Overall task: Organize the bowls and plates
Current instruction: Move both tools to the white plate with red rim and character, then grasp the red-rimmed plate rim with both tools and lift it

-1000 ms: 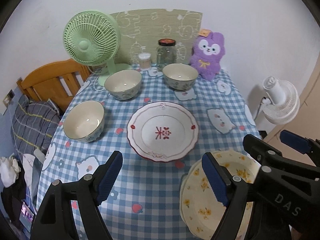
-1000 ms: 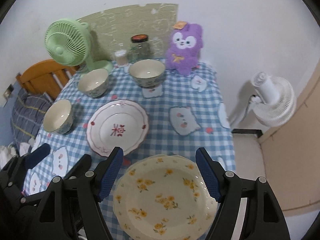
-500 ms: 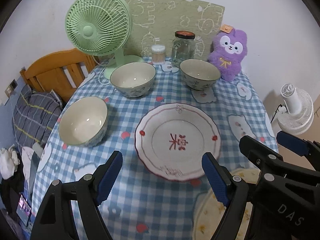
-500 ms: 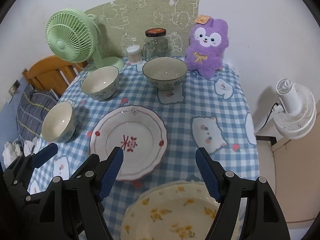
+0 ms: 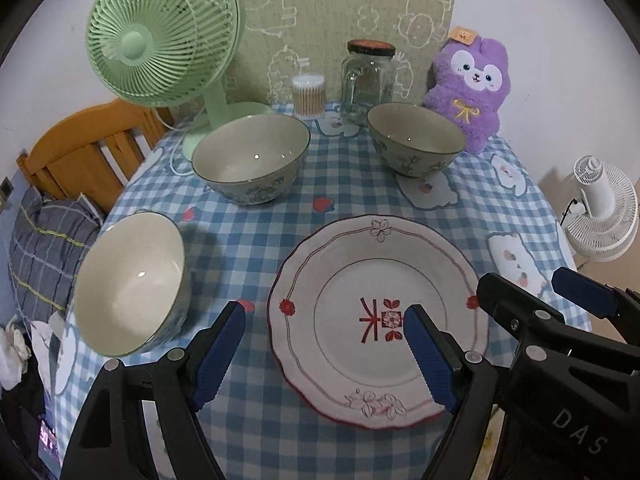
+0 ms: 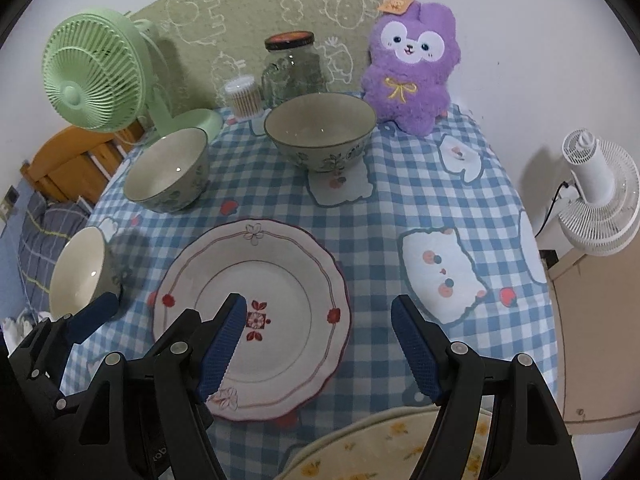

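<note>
A white plate with a red rim and red motif (image 5: 360, 280) (image 6: 276, 280) lies mid-table on the blue checked cloth. Three bowls stand around it: one at the left edge (image 5: 132, 284) (image 6: 78, 276), one behind it to the left (image 5: 250, 158) (image 6: 168, 170), one at the back (image 5: 414, 140) (image 6: 320, 132). A cream plate with yellow flowers (image 6: 380, 448) lies at the near edge. My left gripper (image 5: 324, 354) hovers open over the red plate's left half. My right gripper (image 6: 320, 354) hovers open over its right rim. Neither holds anything.
At the back stand a green fan (image 5: 160, 36), a cotton-swab tub (image 5: 308, 94), a glass jar (image 5: 370, 80) and a purple plush (image 5: 474, 88). A white fan (image 6: 596, 196) stands on the floor to the right. A wooden bed frame (image 5: 84, 156) lies left.
Both grippers have moved forward and down over the table. The red-rimmed plate and bowls loom larger, and the yellow-flowered plate has slid to the bottom edge of both views. The jaws stay equally wide.
</note>
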### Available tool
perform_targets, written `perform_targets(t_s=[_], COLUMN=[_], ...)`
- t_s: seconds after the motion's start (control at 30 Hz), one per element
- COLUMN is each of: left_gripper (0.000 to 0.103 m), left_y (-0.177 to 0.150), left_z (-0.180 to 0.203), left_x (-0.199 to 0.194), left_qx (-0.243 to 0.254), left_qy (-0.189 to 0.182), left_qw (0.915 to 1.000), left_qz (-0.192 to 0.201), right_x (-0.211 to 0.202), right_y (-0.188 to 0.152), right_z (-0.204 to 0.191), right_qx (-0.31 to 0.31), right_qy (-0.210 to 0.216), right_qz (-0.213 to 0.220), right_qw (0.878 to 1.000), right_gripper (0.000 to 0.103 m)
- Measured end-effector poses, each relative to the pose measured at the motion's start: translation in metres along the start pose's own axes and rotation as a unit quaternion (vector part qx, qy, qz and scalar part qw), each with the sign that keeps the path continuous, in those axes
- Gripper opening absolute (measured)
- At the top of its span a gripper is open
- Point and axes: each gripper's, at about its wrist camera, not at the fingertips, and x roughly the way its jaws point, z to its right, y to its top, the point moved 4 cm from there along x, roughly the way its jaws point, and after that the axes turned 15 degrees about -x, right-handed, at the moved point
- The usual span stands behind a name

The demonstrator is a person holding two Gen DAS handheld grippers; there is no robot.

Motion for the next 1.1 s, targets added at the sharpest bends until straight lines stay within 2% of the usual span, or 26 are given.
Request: perform_targets(t_s=[0.33, 0.4, 0.73, 0.83, 0.93, 1.1], left_gripper=[0.076, 0.072, 0.065, 0.055, 0.046, 0.045], left_y=[-0.002, -0.002, -0.002, -0.003, -0.003, -0.004], left_z=[-0.003, -0.005, -0.012, -0.017, -0.023, -0.023], left_x=[0.031, 0.037, 0.051, 0.059, 0.064, 0.068], left_qx=[0.008, 0.006, 0.004, -0.008, -0.025, -0.022], left_qy=[-0.003, -0.003, 0.005, 0.011, 0.011, 0.013], left_qw=[0.9997, 0.9996, 0.9994, 0.9986, 0.9978, 0.9975], left_qz=[-0.022, -0.027, -0.034, -0.05, -0.061, -0.065], right_x=[0.032, 0.037, 0.057, 0.06, 0.066, 0.076], right_y=[-0.001, -0.002, -0.001, -0.001, -0.003, -0.009], right_z=[-0.001, -0.001, -0.007, -0.006, -0.003, 0.001], right_qx=[0.006, 0.005, 0.005, 0.001, -0.001, 0.013], right_qy=[-0.005, -0.003, 0.01, 0.001, -0.004, 0.004], right_qz=[-0.027, -0.031, -0.052, -0.054, -0.065, -0.082], right_qw=[1.0, 1.0, 0.999, 0.999, 0.998, 0.997], right_gripper=[0.077, 0.069, 0.061, 0.058, 0.051, 0.045])
